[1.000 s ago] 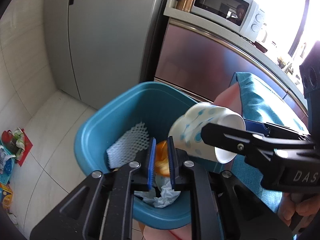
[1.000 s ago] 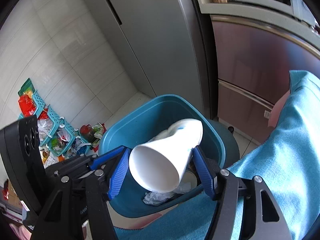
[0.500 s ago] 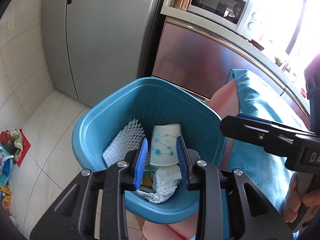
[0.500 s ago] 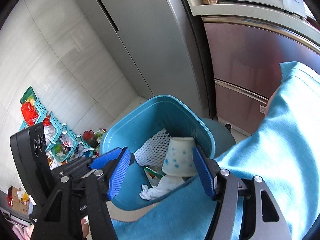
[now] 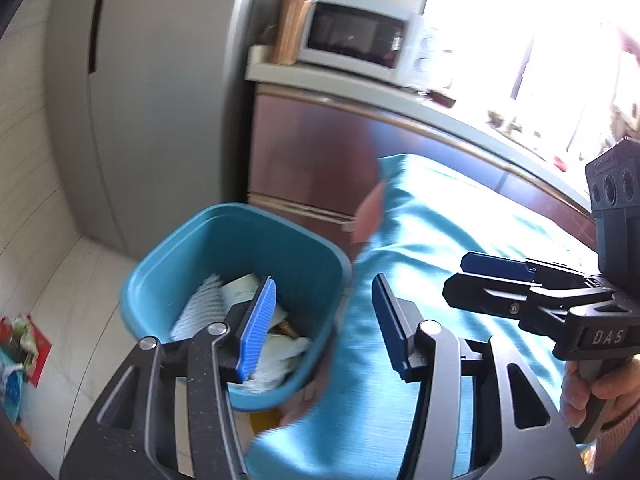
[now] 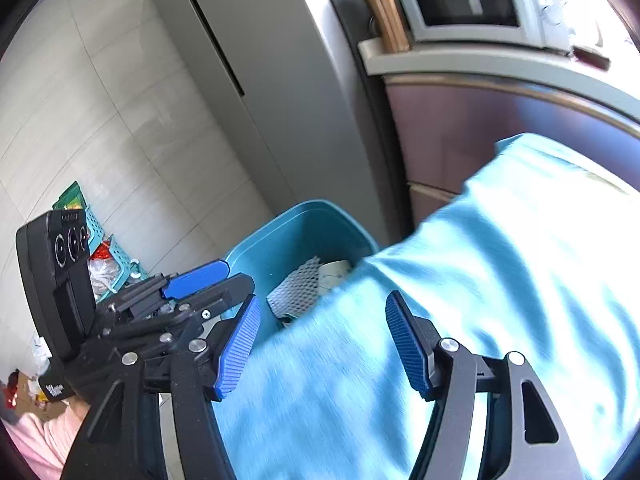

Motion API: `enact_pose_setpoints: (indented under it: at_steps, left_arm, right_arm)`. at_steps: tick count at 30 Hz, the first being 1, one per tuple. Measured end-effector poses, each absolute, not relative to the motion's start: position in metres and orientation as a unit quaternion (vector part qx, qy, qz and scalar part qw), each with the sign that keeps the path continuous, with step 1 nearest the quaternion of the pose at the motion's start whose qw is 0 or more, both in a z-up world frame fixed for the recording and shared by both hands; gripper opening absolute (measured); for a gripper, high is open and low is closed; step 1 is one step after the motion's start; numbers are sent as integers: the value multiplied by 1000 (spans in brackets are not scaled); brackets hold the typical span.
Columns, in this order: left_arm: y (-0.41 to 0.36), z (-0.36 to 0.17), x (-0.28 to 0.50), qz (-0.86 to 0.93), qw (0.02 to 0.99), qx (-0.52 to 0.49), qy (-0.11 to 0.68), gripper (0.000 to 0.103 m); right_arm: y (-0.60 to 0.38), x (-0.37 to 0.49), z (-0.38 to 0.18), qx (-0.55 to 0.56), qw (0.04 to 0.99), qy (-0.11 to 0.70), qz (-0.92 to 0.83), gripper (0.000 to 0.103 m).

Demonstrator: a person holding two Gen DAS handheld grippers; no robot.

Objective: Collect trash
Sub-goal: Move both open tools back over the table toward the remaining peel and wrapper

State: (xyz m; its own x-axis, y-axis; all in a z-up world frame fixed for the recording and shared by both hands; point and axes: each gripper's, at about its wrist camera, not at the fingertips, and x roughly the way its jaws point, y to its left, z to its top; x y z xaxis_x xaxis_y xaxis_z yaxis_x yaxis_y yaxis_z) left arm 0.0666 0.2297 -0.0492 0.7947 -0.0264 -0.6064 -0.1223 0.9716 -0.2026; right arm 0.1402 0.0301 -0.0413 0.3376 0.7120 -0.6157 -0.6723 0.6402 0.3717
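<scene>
Trash fills the bottom of the teal plastic bin [image 5: 240, 248], which sits lower left of centre in the left wrist view and just left of centre in the right wrist view: a white foam net sleeve [image 5: 200, 312] leans against the bin's left inner wall, a white paper cup with blue dots [image 6: 334, 272] lies just beside it, and crumpled white paper [image 5: 280, 356] lies at the near side. The left gripper [image 5: 324, 320] hangs over the bin's near right rim with its blue-padded jaws opening and nothing between them; the left pad shows over the trash and the right pad over the blue cloth. That light blue tablecloth [image 5: 440, 240] spreads across the right half of both views, its edge partly hiding the bin's right side in the right wrist view. The right gripper [image 6: 320, 336] hovers over the cloth near the bin, jaws standing wide apart and empty; in the left wrist view it enters from the right edge, held by a hand [image 5: 592, 392] at lower right. Behind the bin stands a grey refrigerator [image 5: 152, 100], with a reddish metallic cabinet [image 5: 320, 160] to its right and a white microwave [image 5: 356, 40] on the counter above. Blue baskets of packets [image 6: 100, 248] sit on the tiled floor at the left of the right wrist view.
</scene>
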Motion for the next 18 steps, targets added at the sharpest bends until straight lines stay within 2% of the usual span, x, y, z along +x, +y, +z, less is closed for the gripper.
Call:
enact_pose_setpoints:
  at_steps: [8,18]
  left_arm:
    - [158,-35,68,-63,944,-82,313,54]
    - [64,-37,91,-143,932,-55,330,54]
  right_arm:
    - [-56,116,-31,42,860,356,362,63]
    - [-158,118,-43,90,892,358,262,63]
